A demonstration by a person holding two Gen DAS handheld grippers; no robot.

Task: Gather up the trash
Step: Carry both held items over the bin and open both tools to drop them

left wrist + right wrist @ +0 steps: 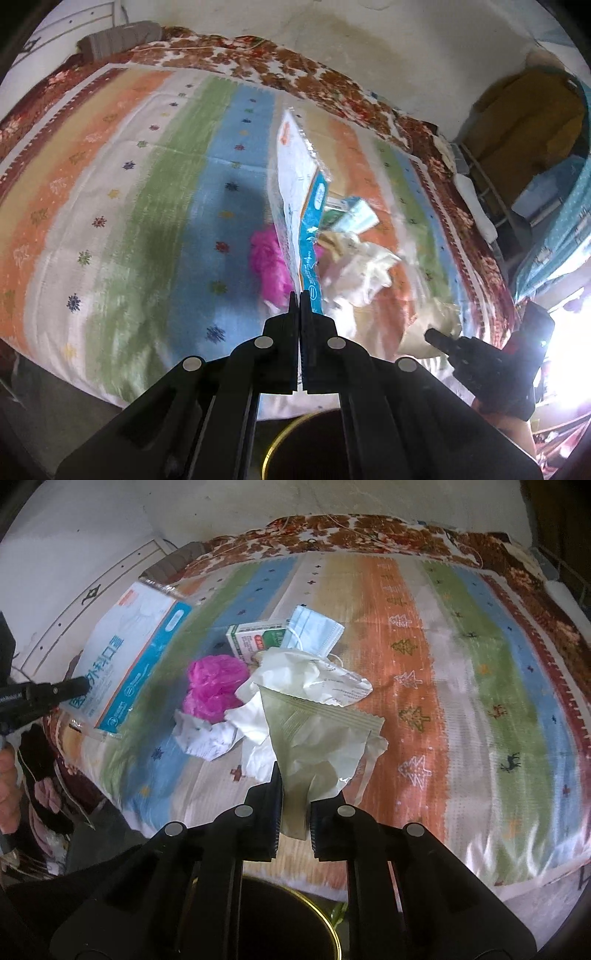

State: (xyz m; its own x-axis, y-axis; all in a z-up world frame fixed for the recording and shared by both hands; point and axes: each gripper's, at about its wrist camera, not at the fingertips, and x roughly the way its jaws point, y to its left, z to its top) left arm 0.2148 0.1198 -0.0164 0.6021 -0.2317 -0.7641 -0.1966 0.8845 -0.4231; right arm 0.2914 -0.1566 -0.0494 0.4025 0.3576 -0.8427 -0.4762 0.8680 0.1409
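Pinched at its lower corner by the left gripper (299, 295), jaws fully shut with no gap showing: a flat plastic surgical-mask pack (295, 192), white with a blue band and an orange label, standing up off the bed. Seen from the right wrist as a broad sheet at the left, tilted above the bed edge.

Caught in the right gripper (304, 786): a pale green wrapper (317, 738) with a serrated edge, bunched between jaws drawn close but not quite together (a narrow gap, filled by the wrapper), its free end fanning up and away from the fingers.

Beyond the wrapper, lying in a loose pile on the bed:
- crumpled pink plastic bag (216, 686)
- crumpled white paper (203, 734), just beside the pink bag
- white tissue (251, 720), partly under the held wrapper
- creased white packet (332, 683) with small print
- green-and-white medicine box (255, 637), farther back
- blue face mask (314, 631), leaning on the box

Under it all, a striped blanket (461, 664) in orange, green, blue and white with small tree and deer figures, spread over a brown floral blanket (295, 70). Behind the bed, a stained pale wall (369, 44).

Below both grippers, at the bed's near edge: a dark bin (325, 912) with a gold rim, mouth facing up.
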